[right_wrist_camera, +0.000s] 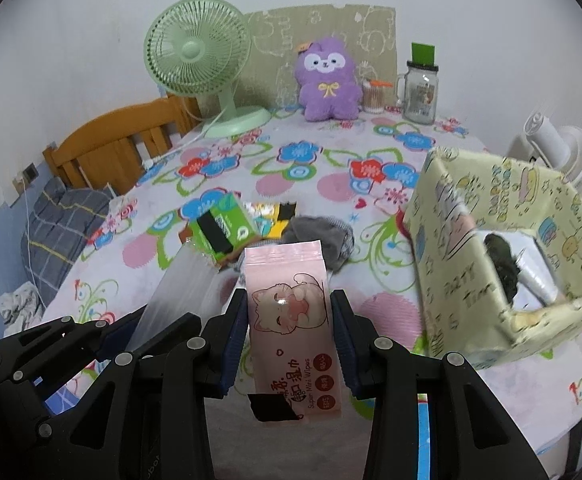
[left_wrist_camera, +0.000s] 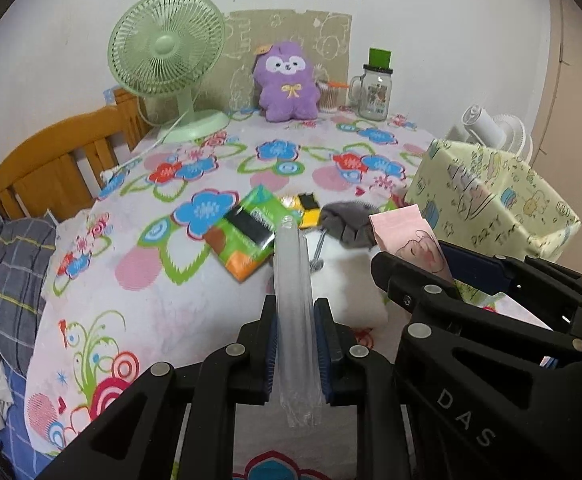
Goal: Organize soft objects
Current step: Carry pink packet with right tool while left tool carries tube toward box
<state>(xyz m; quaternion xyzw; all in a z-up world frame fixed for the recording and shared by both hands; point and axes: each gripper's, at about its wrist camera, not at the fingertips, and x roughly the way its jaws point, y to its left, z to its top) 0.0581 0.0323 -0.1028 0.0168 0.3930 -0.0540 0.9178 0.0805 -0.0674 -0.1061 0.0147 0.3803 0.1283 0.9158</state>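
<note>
Grippers both hold cargo: the left gripper pinches a clear plastic packet, the right gripper a pink wet-wipes pack, long axes running forward along the fingers. The yellow patterned box stands rightward, nearer the right gripper, already holding something dark; green tissue pack and grey cloth lie mid-table.

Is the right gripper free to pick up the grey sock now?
Probably not: the right gripper is shut on the pink wipes pack, so its jaws are full. The grey sock lies unobstructed beyond.
</note>
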